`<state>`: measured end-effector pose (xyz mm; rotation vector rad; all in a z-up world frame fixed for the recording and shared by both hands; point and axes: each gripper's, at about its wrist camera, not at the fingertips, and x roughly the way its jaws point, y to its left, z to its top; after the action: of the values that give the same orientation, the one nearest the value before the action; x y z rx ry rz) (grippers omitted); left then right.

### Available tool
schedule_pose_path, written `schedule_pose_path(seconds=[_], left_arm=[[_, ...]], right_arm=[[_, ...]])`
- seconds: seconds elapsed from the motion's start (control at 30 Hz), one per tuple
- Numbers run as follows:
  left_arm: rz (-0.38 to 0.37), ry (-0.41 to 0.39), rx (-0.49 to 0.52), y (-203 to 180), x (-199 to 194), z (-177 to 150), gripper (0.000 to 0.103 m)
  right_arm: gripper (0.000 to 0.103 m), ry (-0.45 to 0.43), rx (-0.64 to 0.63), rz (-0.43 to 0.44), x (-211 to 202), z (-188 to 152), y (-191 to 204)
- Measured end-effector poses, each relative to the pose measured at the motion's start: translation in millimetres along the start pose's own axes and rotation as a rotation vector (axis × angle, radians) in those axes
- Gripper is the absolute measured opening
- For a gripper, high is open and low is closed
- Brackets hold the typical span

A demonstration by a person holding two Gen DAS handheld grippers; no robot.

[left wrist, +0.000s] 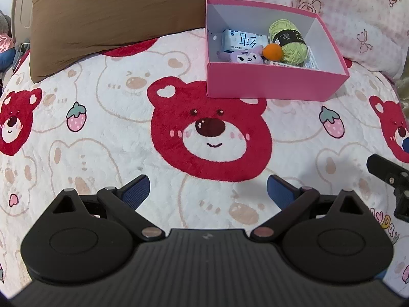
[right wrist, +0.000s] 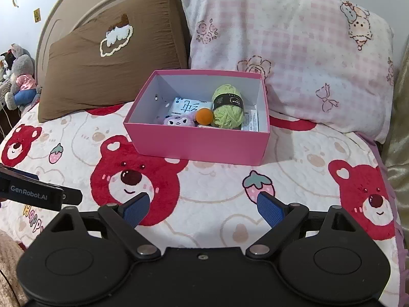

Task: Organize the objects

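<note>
A pink box stands on the bear-print blanket near the pillows. Inside lie a green yarn ball, an orange ball, a purple plush toy and a white tissue pack. My left gripper hovers open over the blanket in front of the box, holding nothing. My right gripper is open too, empty, well short of the box.
A brown pillow and a pink checked pillow lean behind the box. Plush toys sit at the far left by the headboard. The other gripper's body shows at each view's edge.
</note>
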<state>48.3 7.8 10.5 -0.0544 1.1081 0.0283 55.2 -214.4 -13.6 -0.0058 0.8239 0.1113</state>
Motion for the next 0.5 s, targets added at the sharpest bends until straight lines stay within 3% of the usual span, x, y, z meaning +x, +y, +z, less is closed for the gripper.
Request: schedule_pose_path(seconds=[0.5], left_arm=[[0.013,-0.004,0.011,-2.0,-1.2,-0.4,0.1]], right_arm=[[0.093,0.005,0.013,-0.012,-1.8,-0.4,-1.7]])
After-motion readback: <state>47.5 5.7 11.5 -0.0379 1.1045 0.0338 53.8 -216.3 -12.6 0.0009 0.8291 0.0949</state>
